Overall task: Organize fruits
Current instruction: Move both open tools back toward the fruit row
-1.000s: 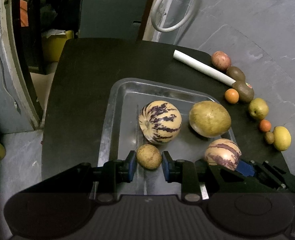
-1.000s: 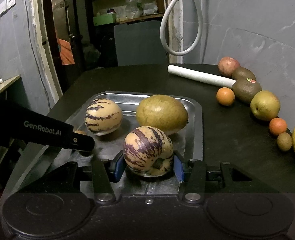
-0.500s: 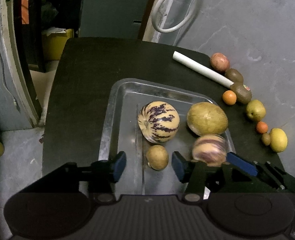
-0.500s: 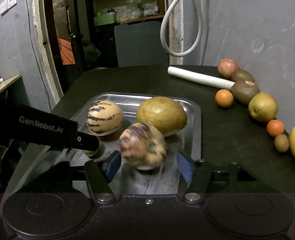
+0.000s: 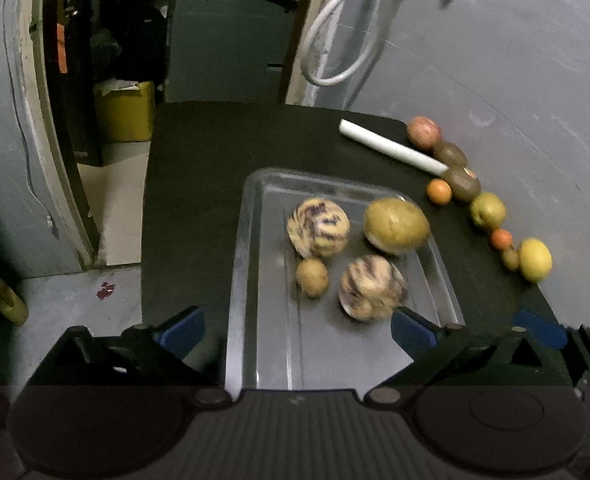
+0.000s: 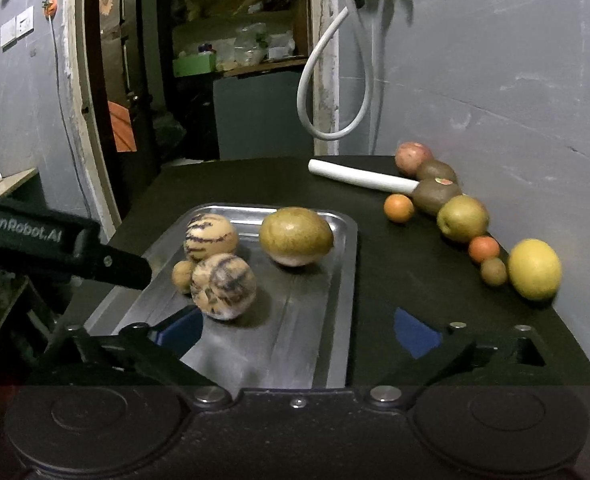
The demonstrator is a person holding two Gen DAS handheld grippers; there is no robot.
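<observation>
A metal tray (image 5: 239, 260) (image 6: 351, 280) on the black table holds two striped melons (image 5: 318, 227) (image 5: 372, 288), a large yellow-green fruit (image 5: 396, 225) (image 6: 296, 236) and a small brown fruit (image 5: 312, 278) (image 6: 183, 276). My left gripper (image 5: 295, 330) hovers over the tray's near end, jaws opening wide, nothing between them; the small brown fruit lies ahead of it. My right gripper (image 6: 299, 332) is also opening with nothing between its jaws, the nearer striped melon (image 6: 223, 286) lying free just beyond its left finger.
A row of loose fruit runs along the grey wall on the right: a red apple (image 6: 413, 158), kiwis (image 6: 435, 196), oranges (image 6: 399, 208), a green apple (image 6: 462, 218) and a lemon (image 6: 534, 269). A white tube (image 6: 359, 178) lies at the back. A doorway opens on the left.
The left gripper let go of the small brown fruit and the right let go of the striped melon. Both opened wide and pulled back and up from the tray.
</observation>
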